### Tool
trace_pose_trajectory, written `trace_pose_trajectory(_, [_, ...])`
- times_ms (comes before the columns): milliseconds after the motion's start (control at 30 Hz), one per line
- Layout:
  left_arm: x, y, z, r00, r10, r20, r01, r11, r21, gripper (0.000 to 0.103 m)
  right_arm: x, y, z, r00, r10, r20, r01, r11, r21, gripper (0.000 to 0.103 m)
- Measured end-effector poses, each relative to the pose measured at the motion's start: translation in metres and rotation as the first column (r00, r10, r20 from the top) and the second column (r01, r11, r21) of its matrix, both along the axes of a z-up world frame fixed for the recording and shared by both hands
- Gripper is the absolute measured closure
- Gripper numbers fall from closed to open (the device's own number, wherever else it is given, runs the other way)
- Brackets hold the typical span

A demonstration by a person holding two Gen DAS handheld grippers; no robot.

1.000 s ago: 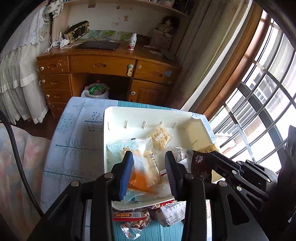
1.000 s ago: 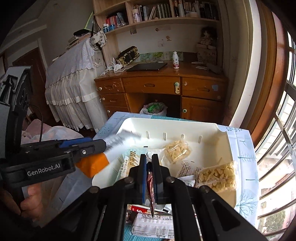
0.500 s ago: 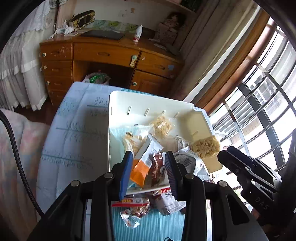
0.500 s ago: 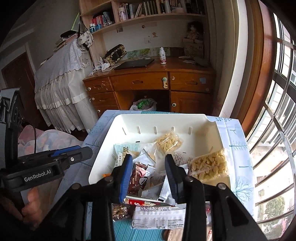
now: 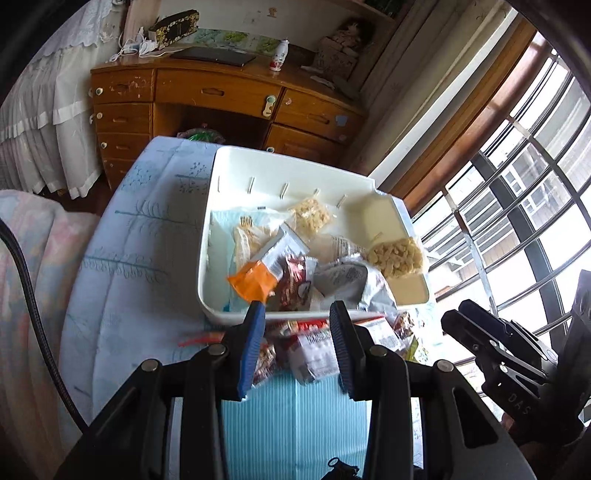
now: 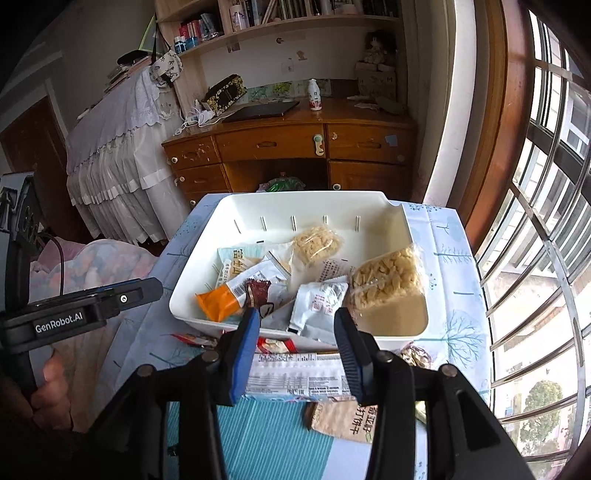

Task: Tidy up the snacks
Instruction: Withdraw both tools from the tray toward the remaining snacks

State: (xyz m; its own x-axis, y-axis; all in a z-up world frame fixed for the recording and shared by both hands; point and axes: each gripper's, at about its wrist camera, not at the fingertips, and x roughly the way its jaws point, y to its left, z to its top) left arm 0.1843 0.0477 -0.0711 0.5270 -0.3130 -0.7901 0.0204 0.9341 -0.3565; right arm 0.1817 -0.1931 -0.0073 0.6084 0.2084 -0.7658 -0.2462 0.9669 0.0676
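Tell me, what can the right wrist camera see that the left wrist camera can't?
Only the right wrist view shows the bookshelf, a brown snack packet on the table, and a hand holding the left gripper. Only the left wrist view shows the right gripper from the side; its jaws have just been opening, with nothing between them. Both show the white bin of snacks, the orange packet and the wooden desk.

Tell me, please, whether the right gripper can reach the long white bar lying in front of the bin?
Probably yes: the right gripper's jaws have just been opening, nothing between them, and the long white bar lies uncovered just beyond them, short of the white bin.
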Motion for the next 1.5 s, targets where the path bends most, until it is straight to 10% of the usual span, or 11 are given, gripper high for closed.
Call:
trace_pose_trajectory(567, [-0.055,-0.079,0.008,0.992,0.123,-0.034,-0.123,0.992,-0.016,0.060,-0.041,-0.087,-0.005,0.992,0.115,-0.056,-0.114,0.993,0.019,0.057])
trace_pose_trajectory(1000, [-0.070,-0.128,-0.016,0.973,0.203,-0.108,-0.210,0.976,-0.054,0.035,-0.042,-0.135,-0.016,0.977,0.193,-0.091,-0.195,0.981,-0.010,0.045])
trace_pose_trajectory(1500, [-0.046,-0.156,-0.077,0.866,0.289,-0.407,-0.352,0.932,-0.087,0.023,-0.041,-0.159,-0.059,0.957,0.249,-0.147,-0.273,0.946,-0.175,0.041])
